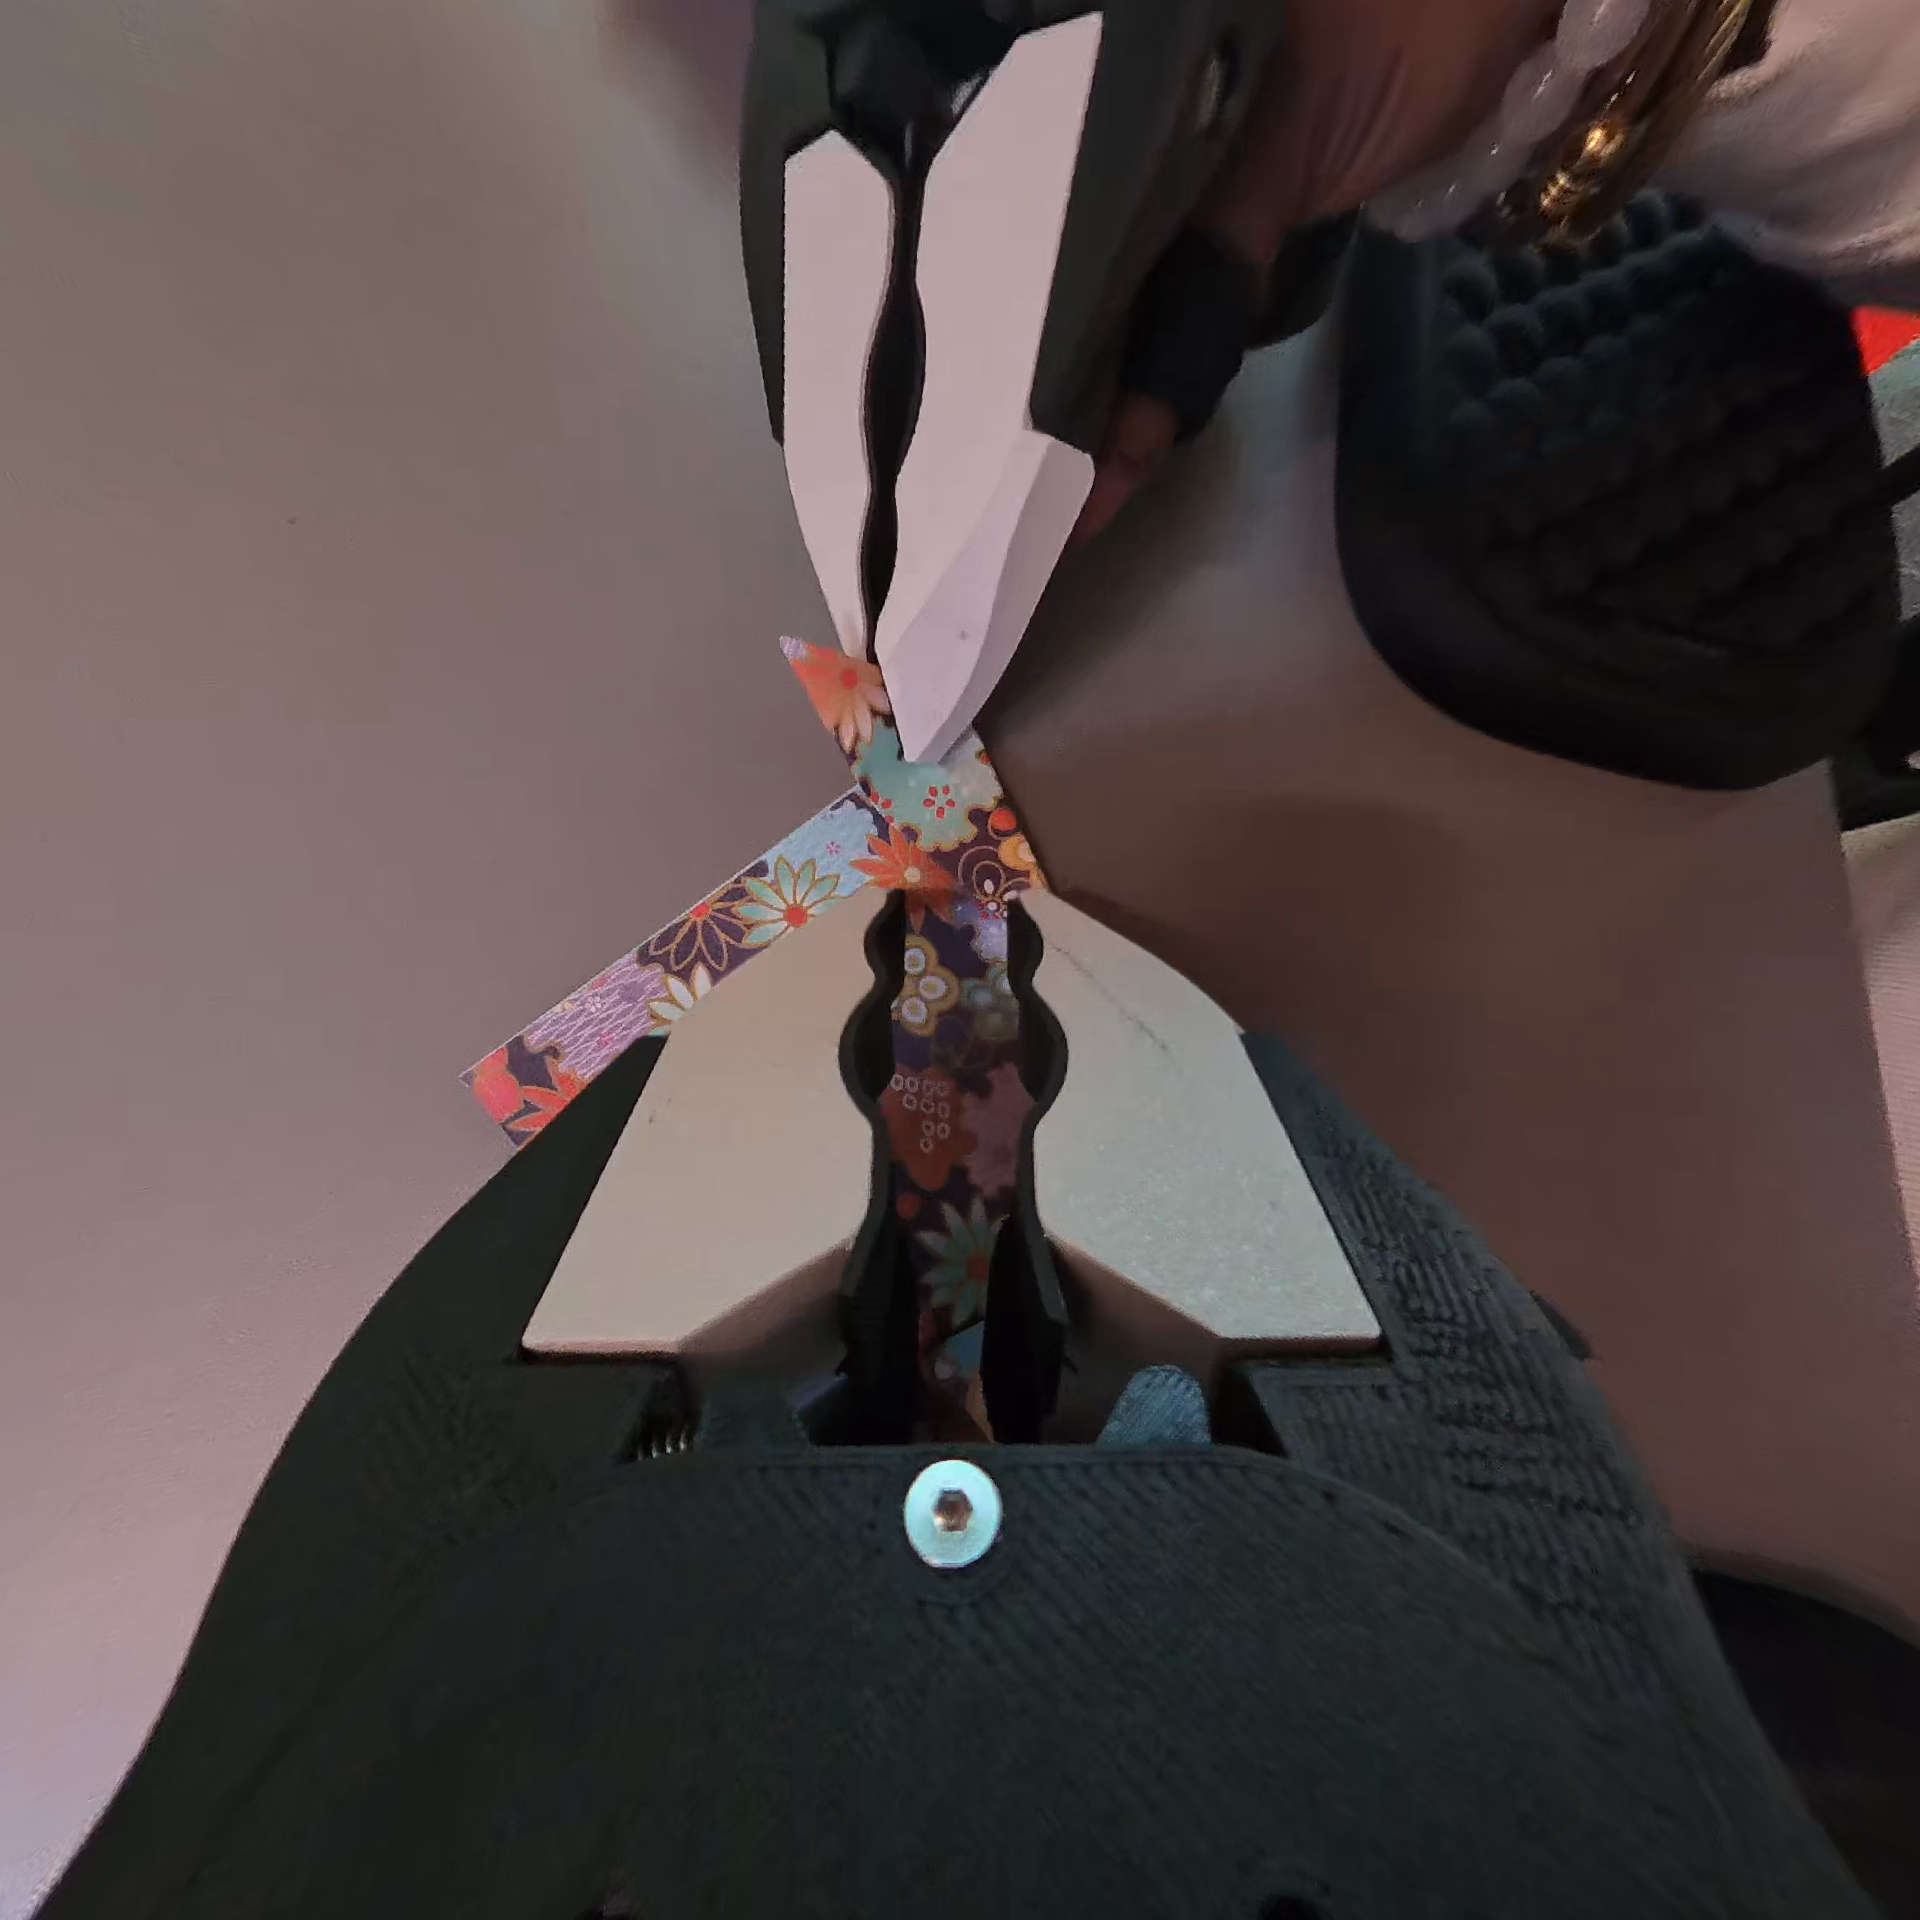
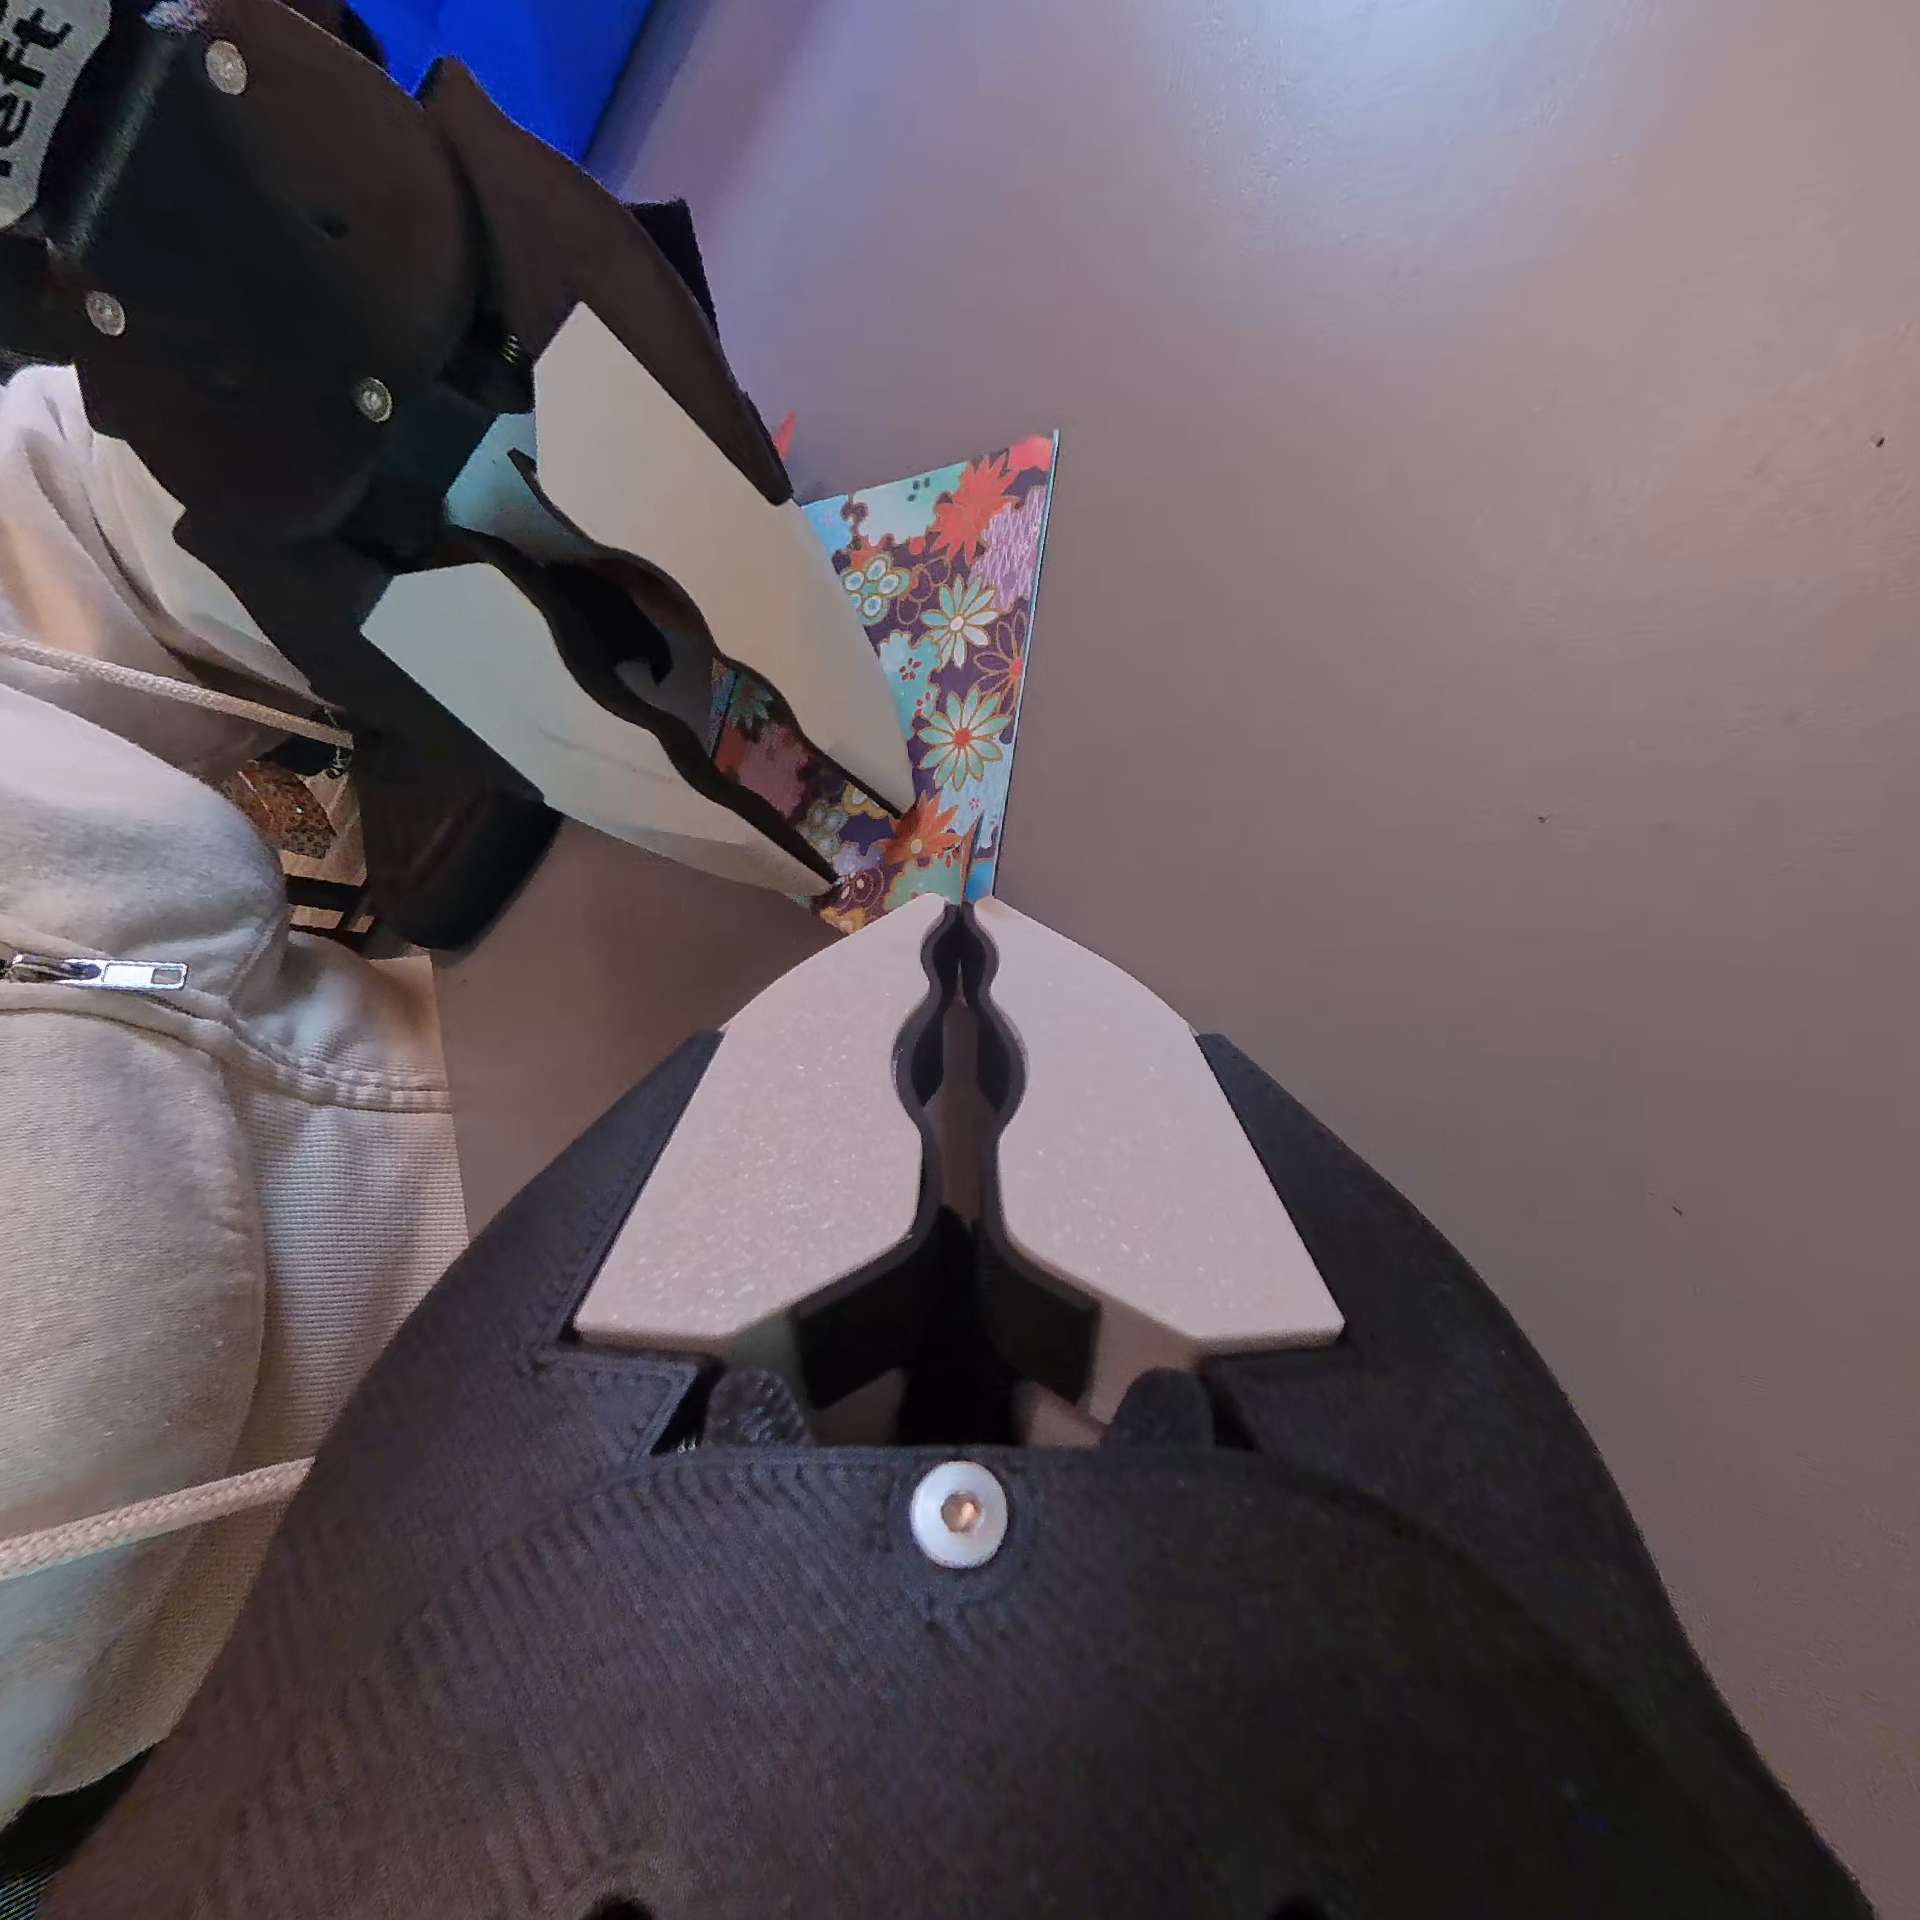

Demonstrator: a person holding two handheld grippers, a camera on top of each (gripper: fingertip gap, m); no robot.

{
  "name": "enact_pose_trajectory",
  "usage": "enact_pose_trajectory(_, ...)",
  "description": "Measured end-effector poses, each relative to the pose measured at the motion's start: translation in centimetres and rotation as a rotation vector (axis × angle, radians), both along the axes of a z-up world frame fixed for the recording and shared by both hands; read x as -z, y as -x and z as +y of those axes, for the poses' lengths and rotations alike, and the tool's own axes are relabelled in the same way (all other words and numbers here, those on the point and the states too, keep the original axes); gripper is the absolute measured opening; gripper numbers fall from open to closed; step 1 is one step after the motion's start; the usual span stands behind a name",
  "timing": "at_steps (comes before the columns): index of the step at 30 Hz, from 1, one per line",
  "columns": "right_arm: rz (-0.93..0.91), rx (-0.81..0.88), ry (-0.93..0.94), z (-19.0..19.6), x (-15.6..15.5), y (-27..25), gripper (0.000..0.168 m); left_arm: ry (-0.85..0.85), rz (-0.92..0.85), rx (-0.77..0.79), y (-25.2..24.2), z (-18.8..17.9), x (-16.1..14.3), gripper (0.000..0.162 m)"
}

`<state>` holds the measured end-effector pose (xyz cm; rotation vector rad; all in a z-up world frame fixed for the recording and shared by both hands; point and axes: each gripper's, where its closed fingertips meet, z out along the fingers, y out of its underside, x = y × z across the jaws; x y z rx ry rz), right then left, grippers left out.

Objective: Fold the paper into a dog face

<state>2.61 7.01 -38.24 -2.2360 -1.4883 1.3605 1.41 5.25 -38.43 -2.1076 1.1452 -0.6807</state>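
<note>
The floral-patterned paper (image 1: pixel 925 810) is folded and held up off the table between both grippers. My left gripper (image 1: pixel 956 899) is shut on the paper, which runs down between its white fingers; a folded strip sticks out to the left. My right gripper (image 1: pixel 883 717) comes in from the top, shut on the paper's upper corner. In the right wrist view the right gripper (image 2: pixel 961 912) is shut at the paper's (image 2: pixel 966 623) lower edge, tip to tip with the left gripper (image 2: pixel 857 847), which is clamped on the paper from the upper left.
The pale table surface (image 1: pixel 312 520) lies behind the paper. A black knitted object (image 1: pixel 1610 468) and a wrist with bracelets (image 1: pixel 1558 125) are at the upper right. A person's beige zipped hoodie (image 2: pixel 156 1143) fills the left of the right wrist view. Left and right tips are no more than a few centimetres apart.
</note>
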Motion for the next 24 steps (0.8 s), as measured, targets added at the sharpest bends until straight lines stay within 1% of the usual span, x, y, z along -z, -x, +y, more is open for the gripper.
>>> enact_pose_trajectory(1,-0.002,-0.001,0.000,0.00,0.00,0.00,0.000,0.001,-0.001,-0.001,0.00,0.01,0.01,0.018)
enact_pose_trajectory(8,0.002,0.006,0.006,0.04,-0.01,0.00,0.000,0.015,-0.012,-0.004,0.00,0.01,-0.02,0.016)
enact_pose_trajectory(14,-0.002,0.004,0.004,0.07,0.00,-0.03,0.000,0.038,-0.046,0.031,-0.28,-0.50,-0.26,0.040)
enact_pose_trajectory(19,0.000,0.003,0.006,0.12,-0.02,-0.03,0.000,0.012,-0.023,0.016,-0.18,-0.31,-0.12,0.036)
enact_pose_trajectory(24,-0.004,-0.001,0.001,0.16,-0.03,-0.02,0.000,0.043,-0.039,0.016,-0.15,-0.45,-0.14,0.029)
